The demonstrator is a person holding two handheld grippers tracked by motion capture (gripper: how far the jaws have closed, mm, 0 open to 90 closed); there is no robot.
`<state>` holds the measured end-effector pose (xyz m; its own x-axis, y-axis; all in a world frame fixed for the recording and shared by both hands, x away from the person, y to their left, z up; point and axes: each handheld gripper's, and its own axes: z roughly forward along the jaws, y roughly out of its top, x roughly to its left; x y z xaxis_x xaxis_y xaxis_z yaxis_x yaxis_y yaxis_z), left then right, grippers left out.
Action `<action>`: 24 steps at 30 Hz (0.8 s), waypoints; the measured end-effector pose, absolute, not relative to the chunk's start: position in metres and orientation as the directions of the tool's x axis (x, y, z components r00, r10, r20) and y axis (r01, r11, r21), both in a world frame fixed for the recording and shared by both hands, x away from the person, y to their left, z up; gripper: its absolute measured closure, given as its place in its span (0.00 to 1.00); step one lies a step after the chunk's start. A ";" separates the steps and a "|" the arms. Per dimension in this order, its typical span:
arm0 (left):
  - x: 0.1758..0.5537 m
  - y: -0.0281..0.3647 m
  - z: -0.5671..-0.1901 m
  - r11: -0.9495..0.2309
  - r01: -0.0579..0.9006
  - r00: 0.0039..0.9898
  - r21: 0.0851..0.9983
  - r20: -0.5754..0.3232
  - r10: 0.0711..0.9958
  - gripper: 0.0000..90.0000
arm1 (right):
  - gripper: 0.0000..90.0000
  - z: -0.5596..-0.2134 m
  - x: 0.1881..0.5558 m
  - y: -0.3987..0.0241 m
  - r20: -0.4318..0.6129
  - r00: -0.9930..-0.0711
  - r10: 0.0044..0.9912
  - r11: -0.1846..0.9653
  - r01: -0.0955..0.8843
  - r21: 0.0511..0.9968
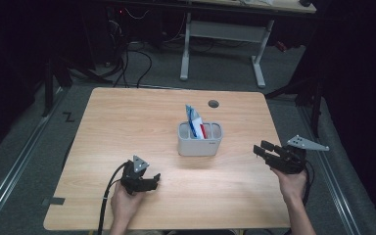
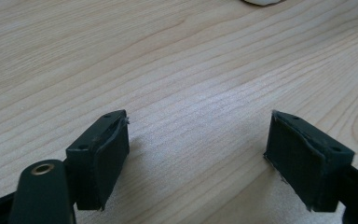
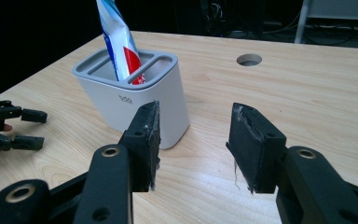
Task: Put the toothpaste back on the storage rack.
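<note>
High view: holder (image 1: pixel 199 145) mid-table (image 1: pixel 127 112).

Tube (image 1: pixel 194 121) upright in holder (image 1: pixel 199 142)

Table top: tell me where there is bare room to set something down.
Most of the table is bare: the left side, the far strip around the round hole, and the near strip between the left gripper and right gripper. Only the middle is taken, by the grey holder with its toothpaste tube.
</note>
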<state>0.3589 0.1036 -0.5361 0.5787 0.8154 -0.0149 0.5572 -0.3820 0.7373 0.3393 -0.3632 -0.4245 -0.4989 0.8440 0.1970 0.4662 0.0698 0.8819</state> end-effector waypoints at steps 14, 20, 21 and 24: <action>0.359 0.103 -0.536 -0.381 0.557 0.577 0.738 -0.014 0.817 0.24 | 0.59 -0.439 0.338 -0.363 0.211 -0.491 0.845 0.061 0.481 0.874; 0.359 0.104 -0.536 -0.382 0.557 0.578 0.737 -0.015 0.816 0.24 | 0.59 -0.445 0.337 -0.362 0.206 -0.486 0.849 0.065 0.484 0.873; 0.359 0.104 -0.536 -0.382 0.557 0.578 0.737 -0.014 0.816 0.24 | 0.59 -0.447 0.337 -0.361 0.211 -0.485 0.849 0.063 0.488 0.871; 0.359 0.103 -0.536 -0.381 0.558 0.577 0.738 -0.015 0.816 0.24 | 0.60 -0.449 0.336 -0.360 0.200 -0.492 0.848 0.069 0.475 0.877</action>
<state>0.3588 0.1035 -0.5361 0.5774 0.8163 -0.0152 0.5576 -0.3807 0.7377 0.3365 -0.3595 -0.4494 -0.4916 0.8476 0.1996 0.4751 0.0689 0.8773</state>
